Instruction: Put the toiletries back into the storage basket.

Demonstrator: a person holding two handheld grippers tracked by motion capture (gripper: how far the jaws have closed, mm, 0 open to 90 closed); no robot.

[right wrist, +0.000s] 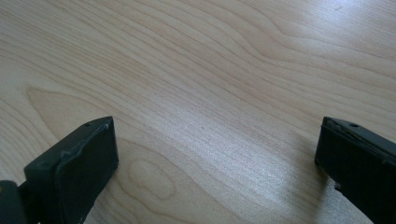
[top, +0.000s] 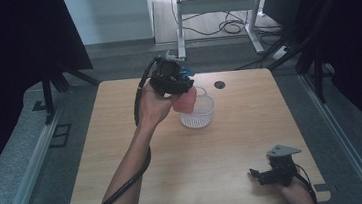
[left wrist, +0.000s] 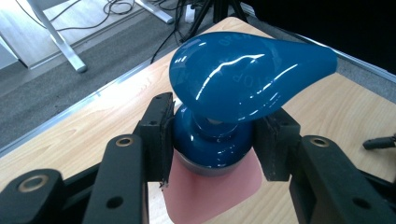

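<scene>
The left tool (top: 180,84) is clamped on the blue glossy plastic cap (left wrist: 233,88) of a pink bottle (top: 185,100), lifted above the pale wood-grain tabletop (top: 122,138) toward its far middle. The left gripper view shows what the high view cannot: the cap is smooth and teardrop-shaped with raised lettering on top, and the rubber-faced black pads (left wrist: 161,135) press on both sides of the round blue collar below it, with the matte pink bottle body hanging underneath. In the high view, the pink body sits against the left rim of a round clear plastic basket with a perforated wall (top: 201,114), which stands on the tabletop just right of the hand. A small dark round grommet (top: 219,84) lies in the tabletop beyond the basket. A thick black cable trails from the left tool down along the forearm.

At the near right corner, the right tool (top: 262,175) rests low over the tabletop, well apart from the bottle. The right gripper view shows its two blocky black jaws standing wide apart over bare wood grain, nothing between them.
</scene>
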